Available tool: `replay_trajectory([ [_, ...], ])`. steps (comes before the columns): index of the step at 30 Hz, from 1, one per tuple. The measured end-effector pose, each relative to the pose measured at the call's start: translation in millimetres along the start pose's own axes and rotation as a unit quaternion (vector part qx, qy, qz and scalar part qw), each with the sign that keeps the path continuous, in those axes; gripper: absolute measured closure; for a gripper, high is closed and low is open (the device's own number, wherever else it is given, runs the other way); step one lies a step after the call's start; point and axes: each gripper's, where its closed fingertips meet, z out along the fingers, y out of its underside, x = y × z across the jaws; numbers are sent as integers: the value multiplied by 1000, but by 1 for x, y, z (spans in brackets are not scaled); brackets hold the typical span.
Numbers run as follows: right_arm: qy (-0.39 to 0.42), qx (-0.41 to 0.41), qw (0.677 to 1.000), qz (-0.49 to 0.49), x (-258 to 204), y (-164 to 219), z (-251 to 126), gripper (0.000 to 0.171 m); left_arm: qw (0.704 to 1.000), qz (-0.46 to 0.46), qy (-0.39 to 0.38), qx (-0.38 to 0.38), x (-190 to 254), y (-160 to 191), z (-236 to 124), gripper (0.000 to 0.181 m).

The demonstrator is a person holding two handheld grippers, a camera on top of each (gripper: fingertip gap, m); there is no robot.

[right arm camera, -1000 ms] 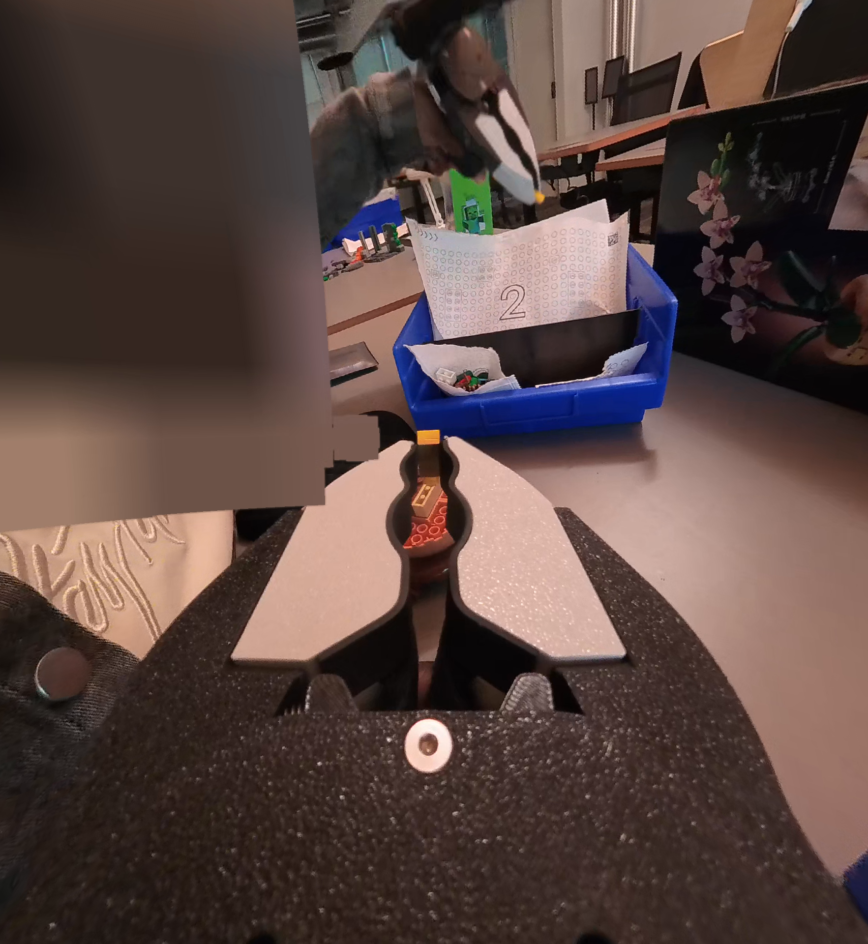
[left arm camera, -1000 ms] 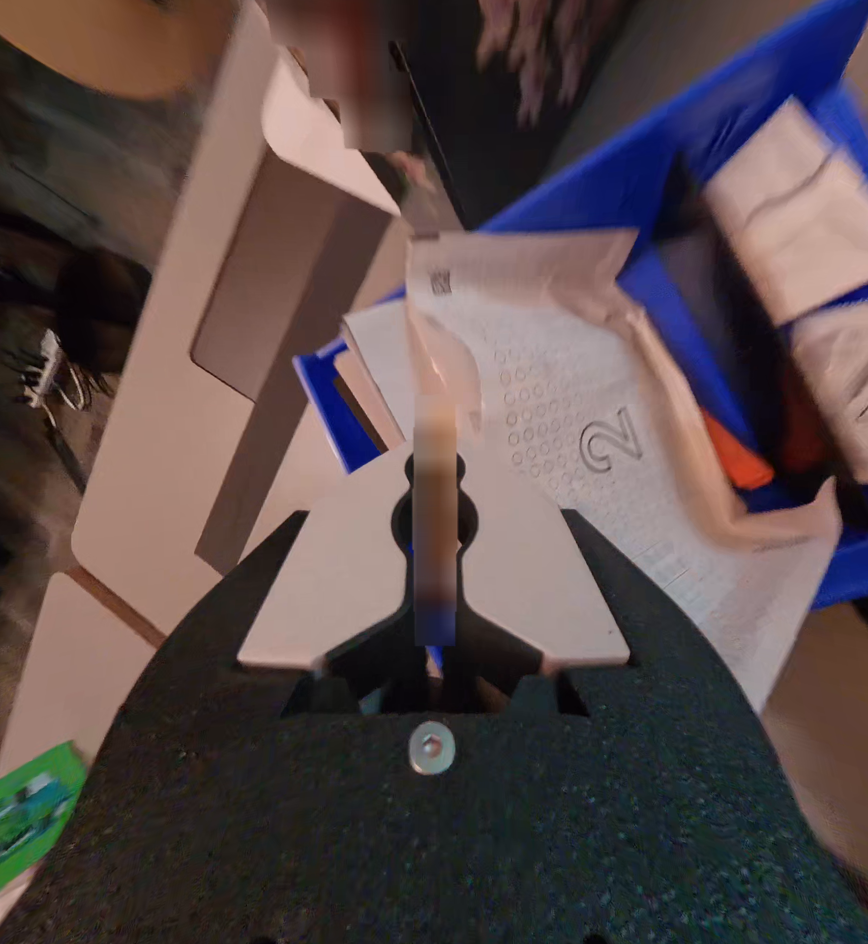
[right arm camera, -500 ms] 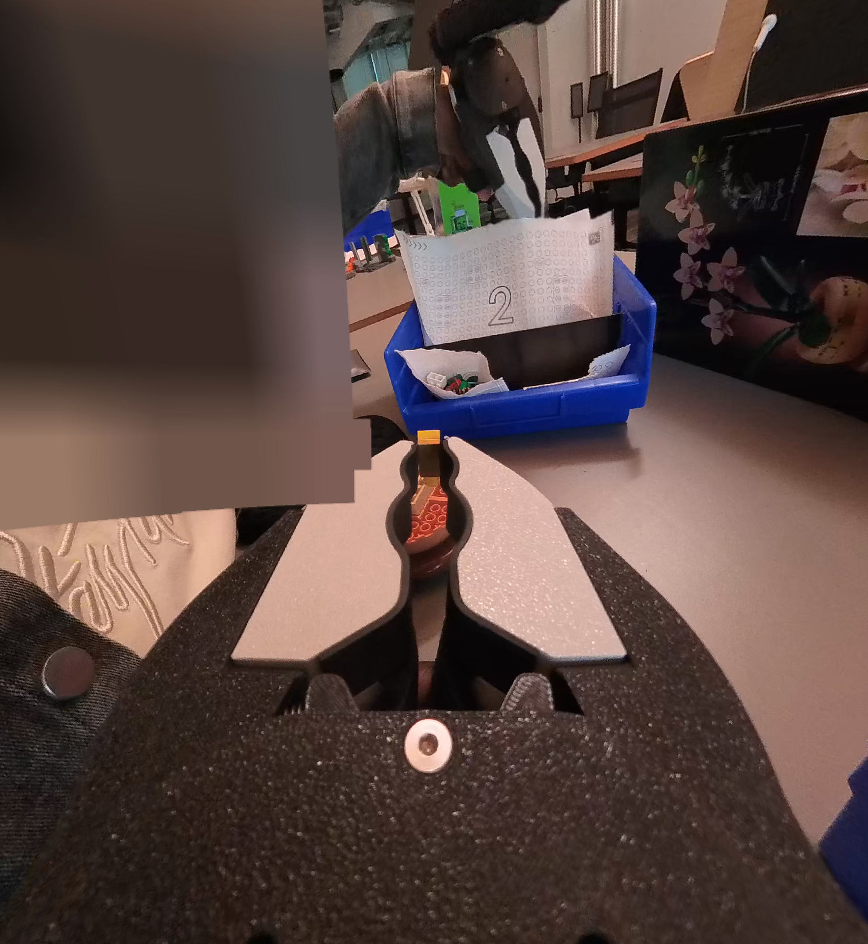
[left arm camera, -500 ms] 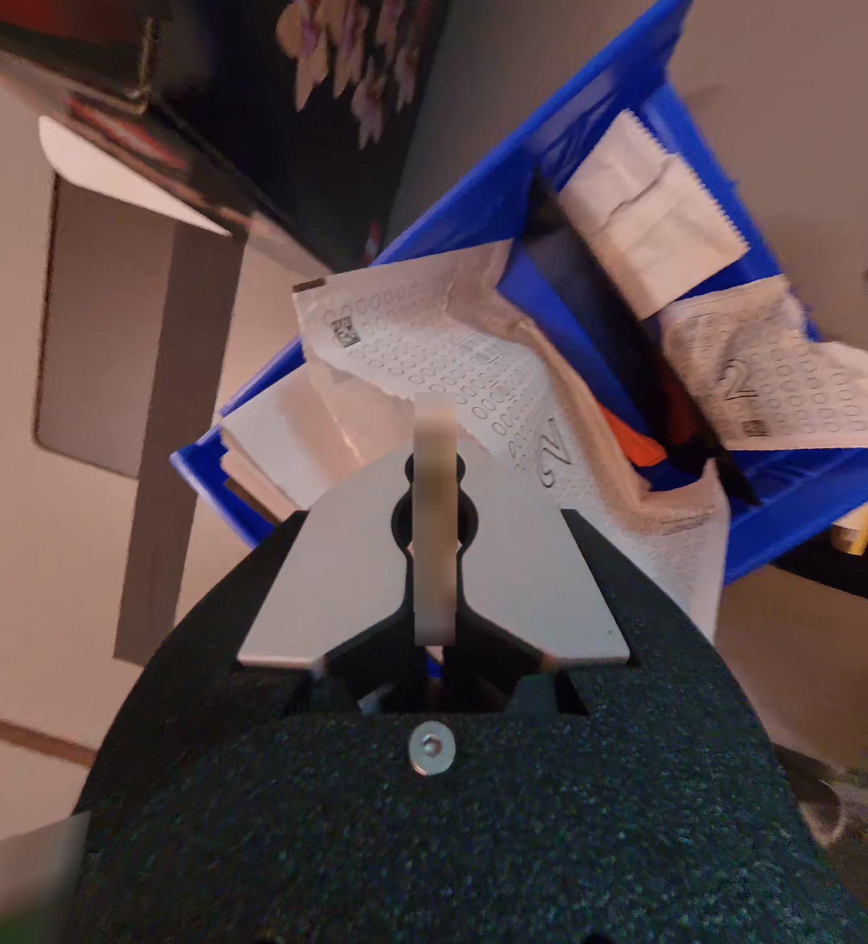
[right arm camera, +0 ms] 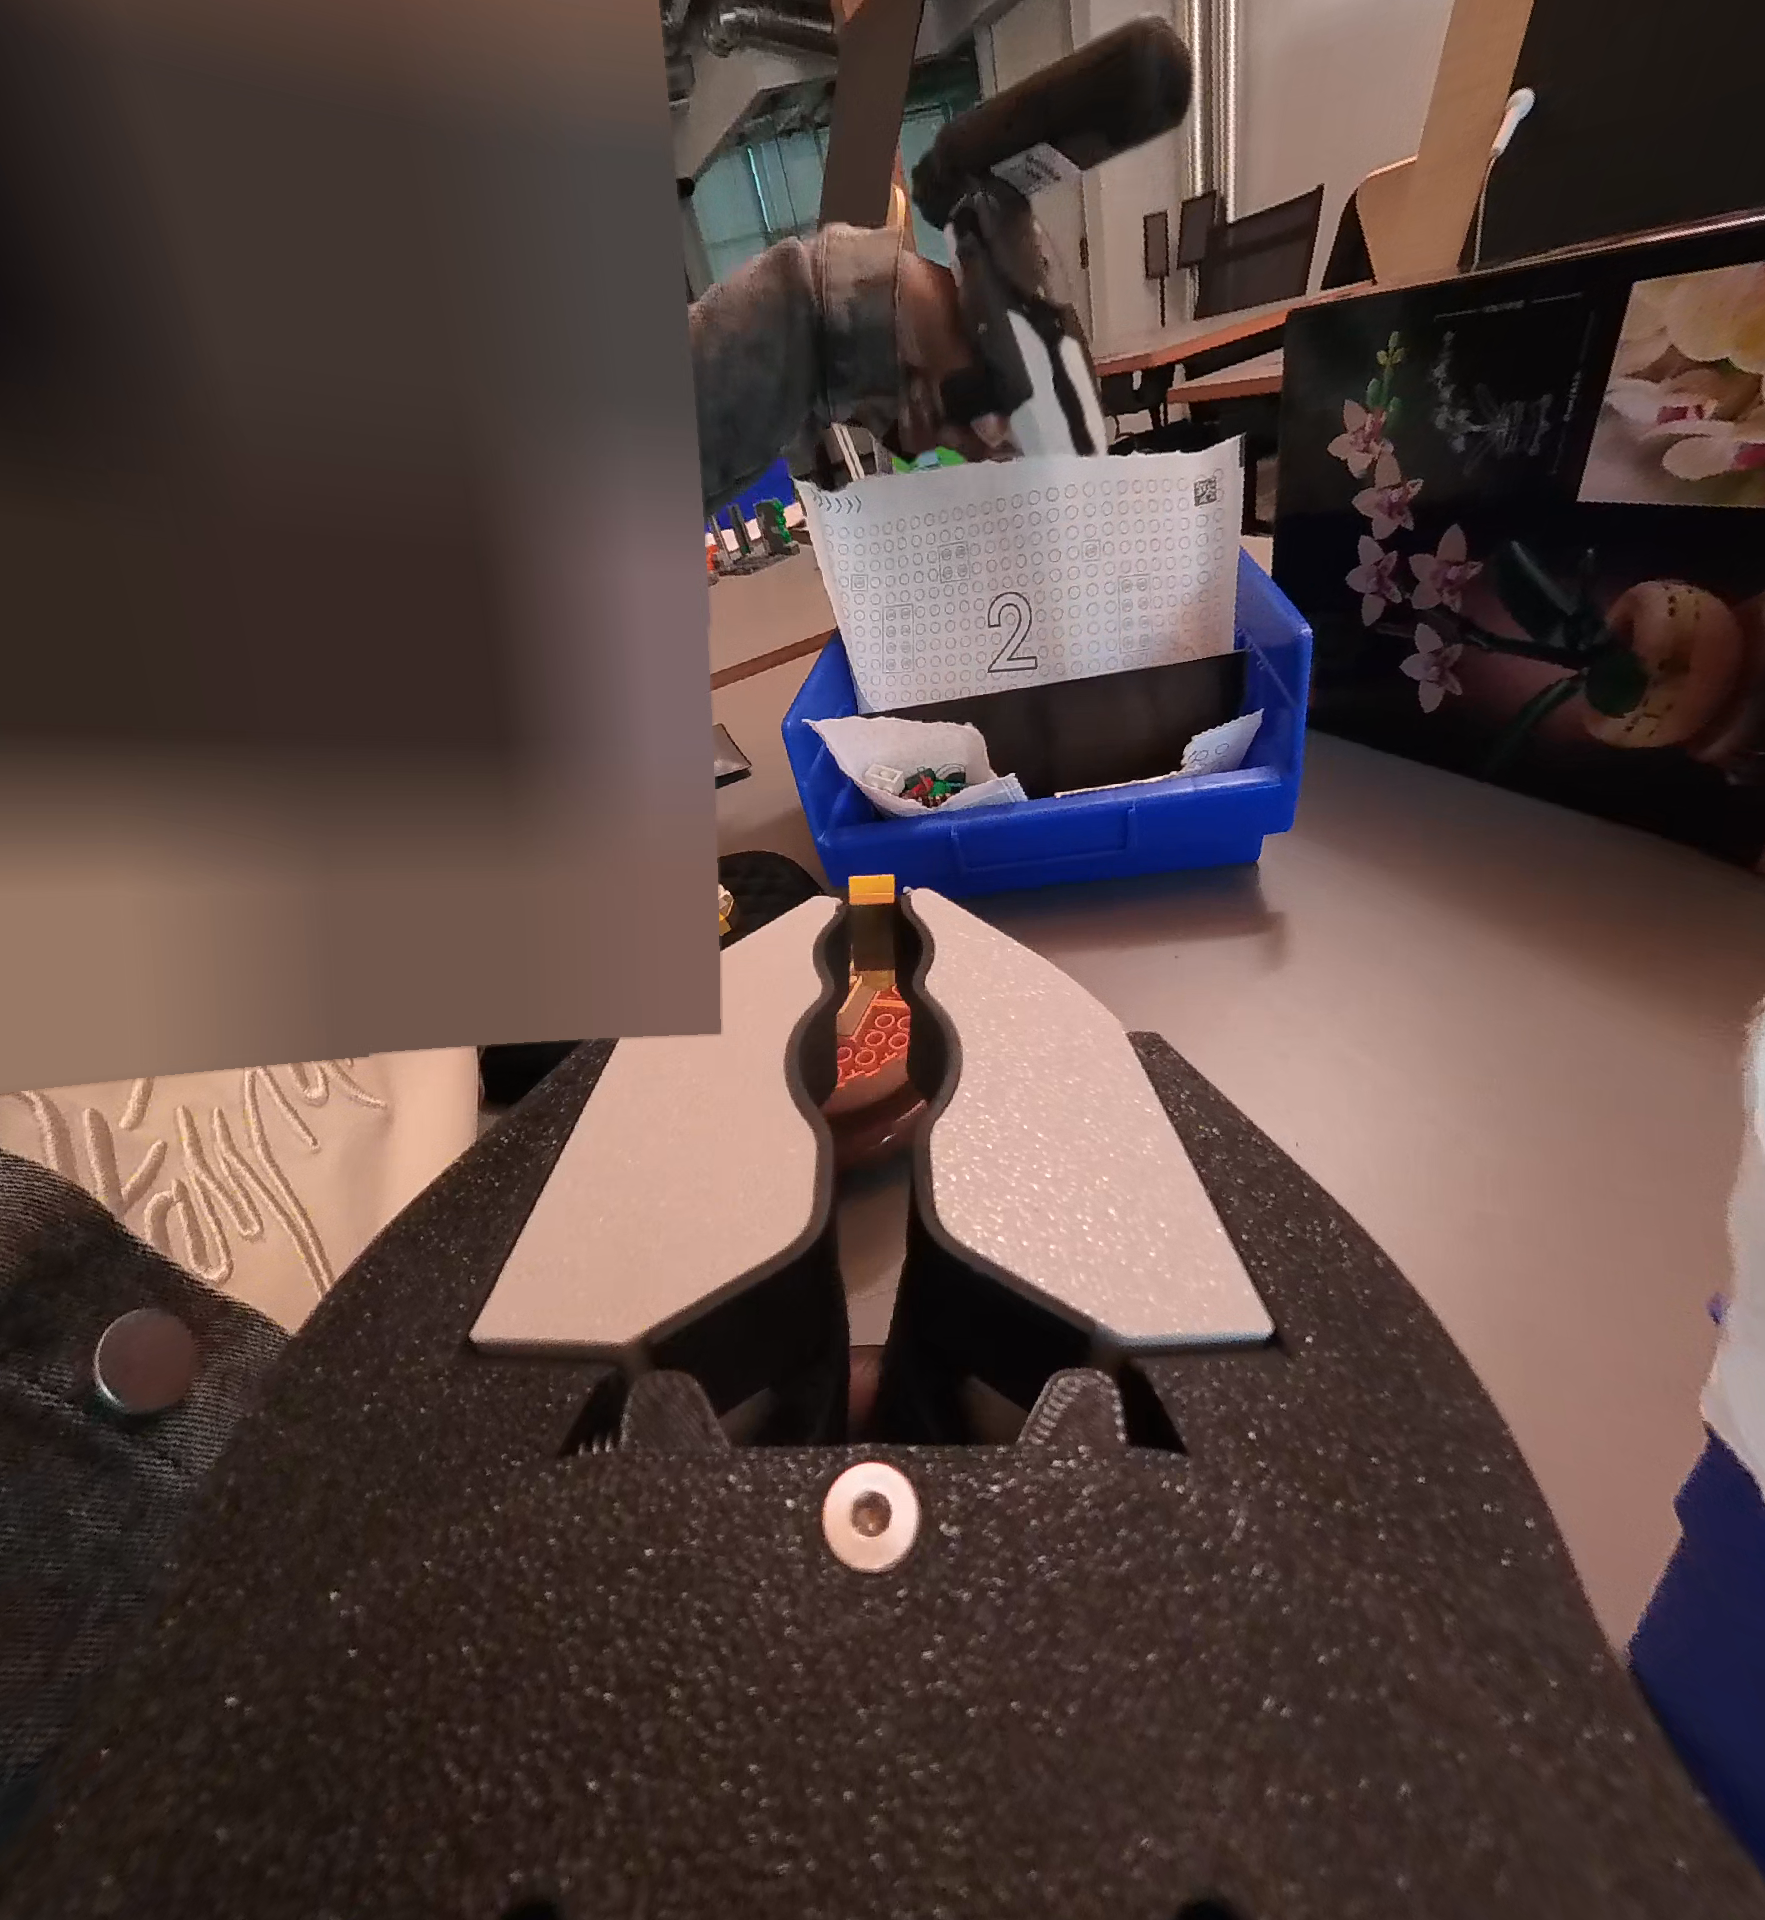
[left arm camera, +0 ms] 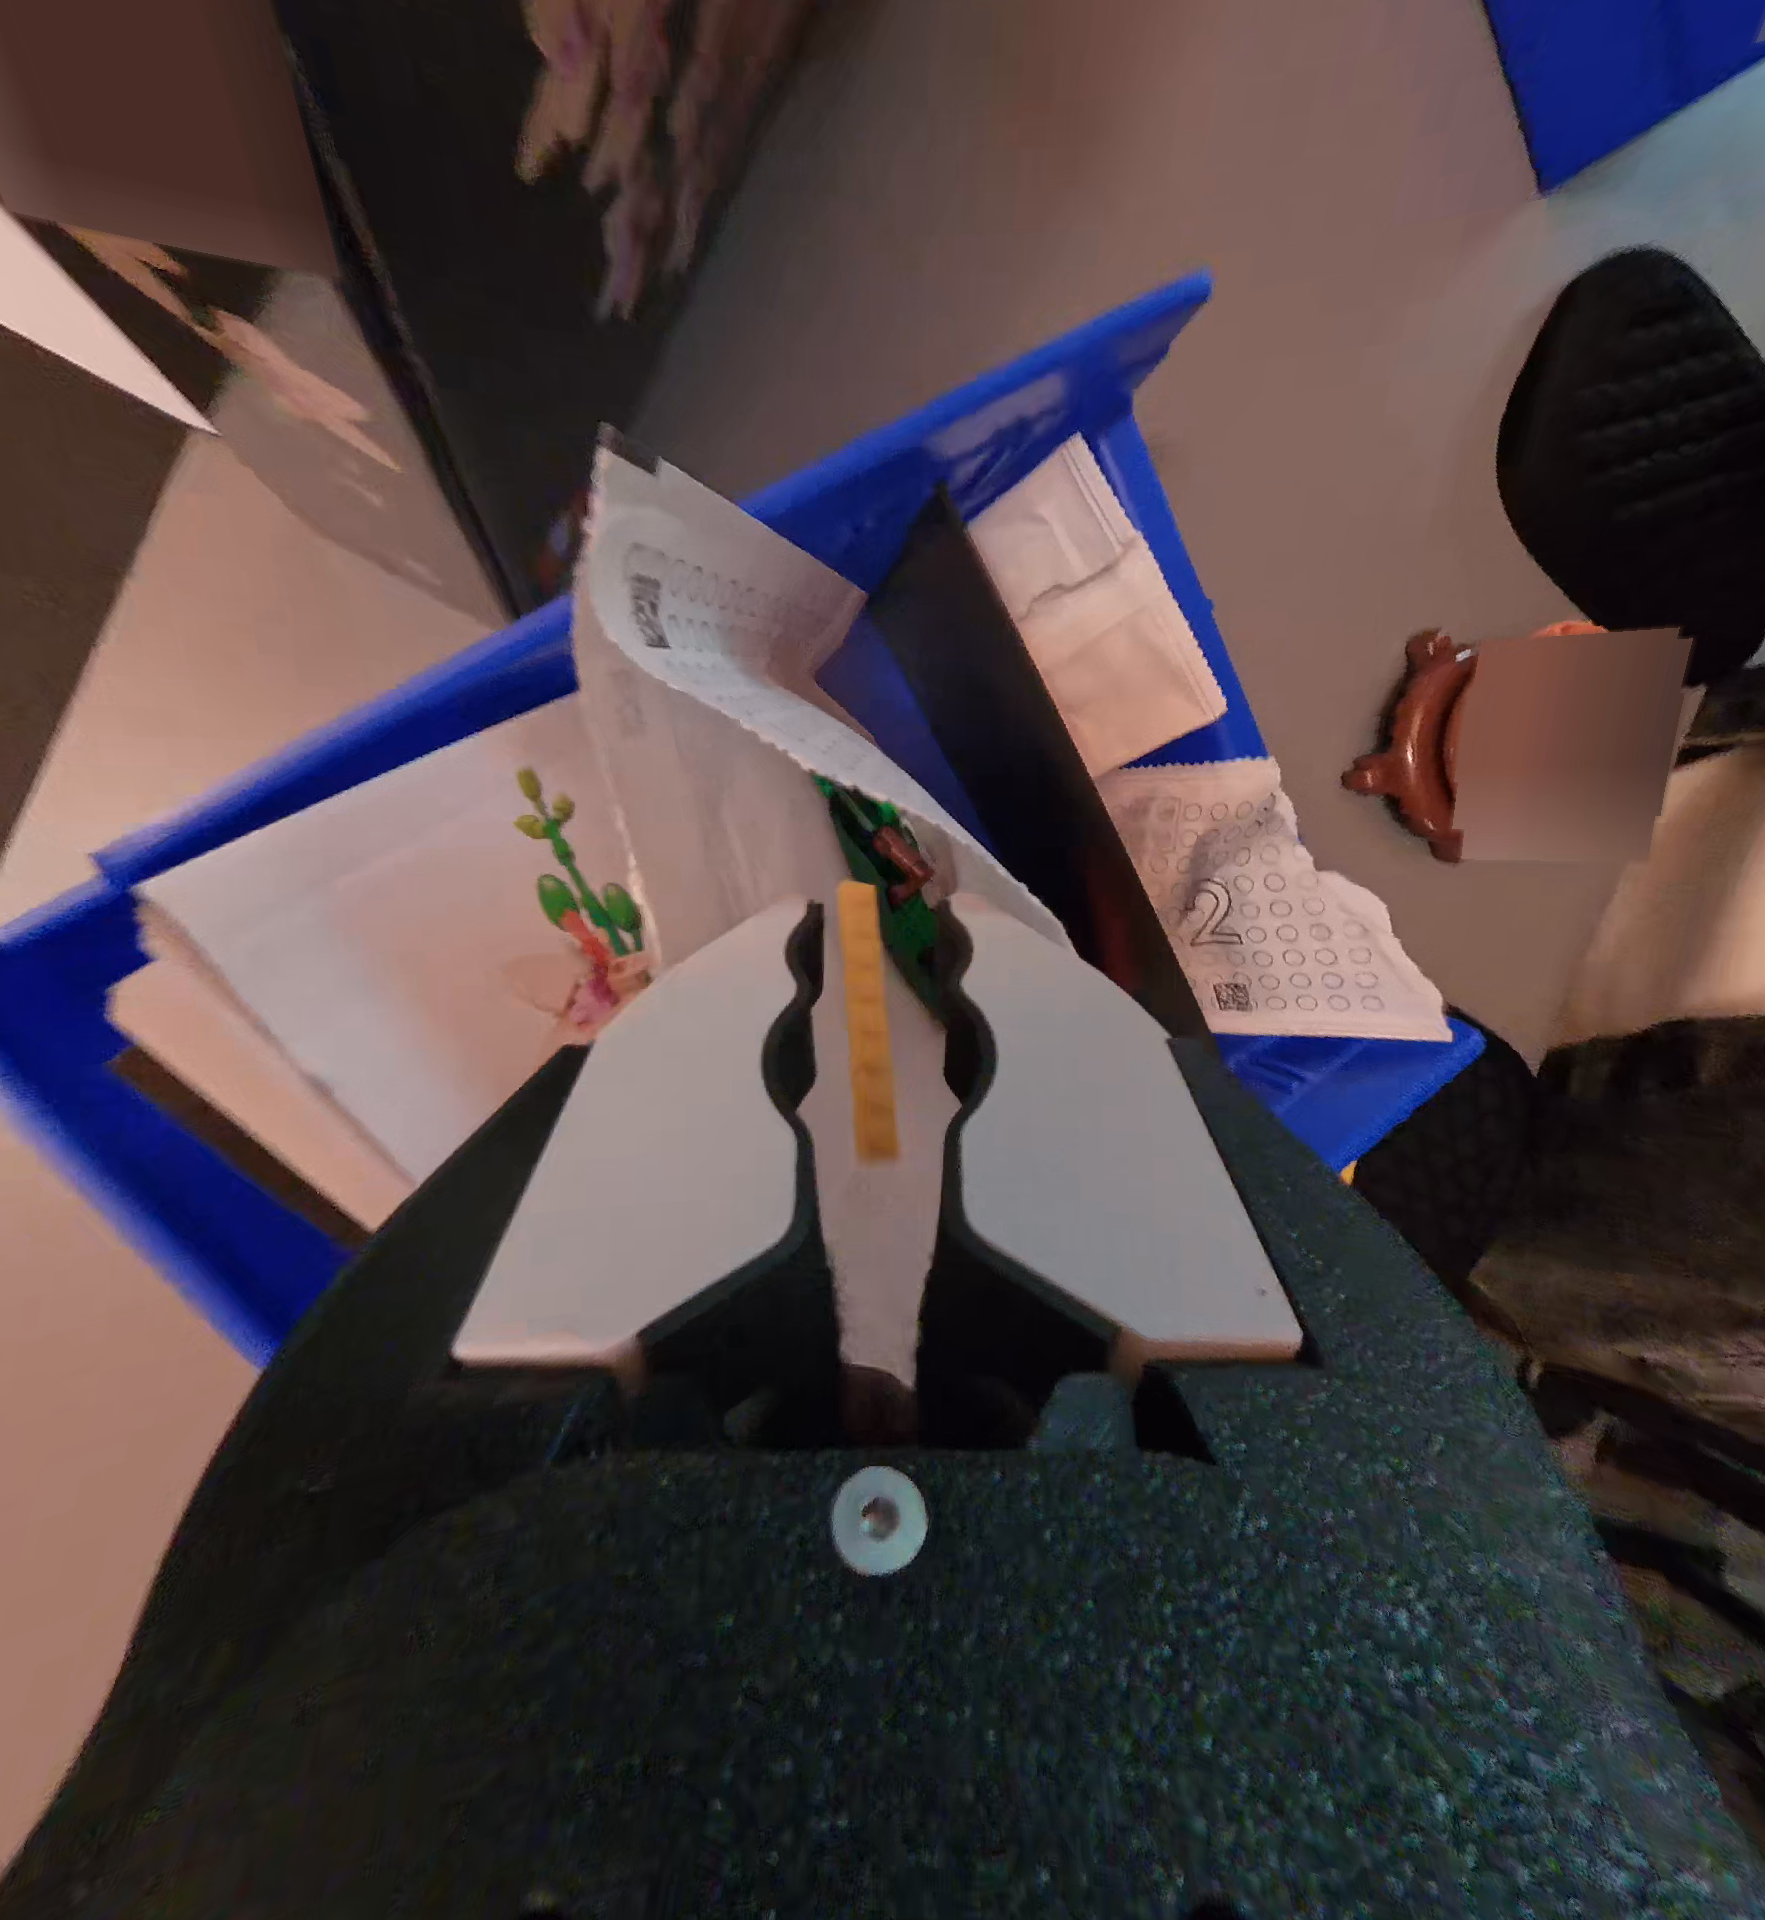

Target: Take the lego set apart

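My left gripper hangs over the blue bin, jaws apart. A long yellow plate lies loose in the gap between the fingers, touching neither. My right gripper is low over the grey table, shut on the lego set: a yellow piece sticks out at the tips, with a red studded plate and a brown part behind it. The right wrist view shows the left gripper above the same bin.
The bin holds numbered paper bags, a black divider, a booklet and loose green pieces. A brown lego piece lies on the table beside it. An orchid-printed box stands right. Another blue bin sits near right. The gap from one gripper's tips to the other's is roughly 35 cm.
My left gripper has swung over the blue bin and opened, and the long plate it pinched is now free between the jaws. My right gripper has stayed shut on the set, nearly still.
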Motion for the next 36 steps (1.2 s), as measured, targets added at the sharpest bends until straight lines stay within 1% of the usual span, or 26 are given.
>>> replay_trajectory([
  [4, -3, 2, 1000, 0, -1, 0, 0, 164, 999, -9, -20, 36, -7, -4, -14, 152],
  [6, -1, 3, 1000, 0, 0, 1, 0, 164, 997, -6, -57, 53, -15, -4, -23, 152],
  [8, -2, 6, 1000, 1, 0, -1, 0, 164, 989, 3, -110, 100, -20, -13, -41, 156],
  [10, -2, 10, 1000, -7, 2, -6, 0, 164, 969, 36, -183, 165, -15, -26, -69, 157],
  [11, -3, 14, 1000, -11, 3, -10, 0, 164, 955, 64, -216, 194, -5, -33, -81, 155],
  [13, -5, 35, 999, -14, 6, -22, 0, 164, 929, 121, -233, 259, 39, -46, -93, 147],
  [15, -16, 71, 997, -8, 7, -39, -1, 164, 911, 166, -192, 326, 104, -58, -82, 144],
  [16, -24, 91, 996, -1, 6, -47, -2, 164, 901, 185, -158, 358, 140, -63, -70, 144],
  [18, -50, 129, 990, 23, 0, -60, -5, 164, 886, 214, -86, 403, 207, -67, -36, 146],
  [20, -80, 153, 984, 46, -9, -67, -6, 164, 879, 222, -30, 421, 257, -65, 5, 146],
  [22, -100, 154, 982, 47, -20, -67, -5, 164, 871, 228, -4, 435, 290, -63, 38, 145],
  [25, -120, 104, 986, 40, -39, -52, 2, 164, 868, 245, 0, 432, 314, -59, 73, 145],
  [27, -131, 89, 987, 36, -50, -46, 4, 164, 869, 255, 35, 424, 330, -53, 86, 151],
  [29, -136, 80, 987, 37, -56, -42, 2, 164, 865, 262, 66, 423, 340, -46, 90, 159],
  [30, -135, 76, 987, 35, -57, -41, 1, 164, 863, 263, 82, 423, 344, -43, 89, 160],
  [31, -133, 74, 988, 32, -59, -40, 1, 164, 863, 264, 98, 419, 348, -40, 89, 157],
  [33, -139, 68, 987, 28, -64, -38, 2, 164, 865, 267, 120, 407, 353, -34, 89, 146],
  [34, -142, 66, 987, 25, -66, -37, 3, 164, 867, 269, 122, 401, 353, -34, 91, 145],
  [35, -146, 62, 987, 22, -67, -36, 5, 164, 867, 272, 125, 398, 354, -34, 92, 150],
  [36, -147, 57, 987, 19, -68, -35, 7, 164, 867, 276, 132, 393, 356, -34, 94, 158],
])
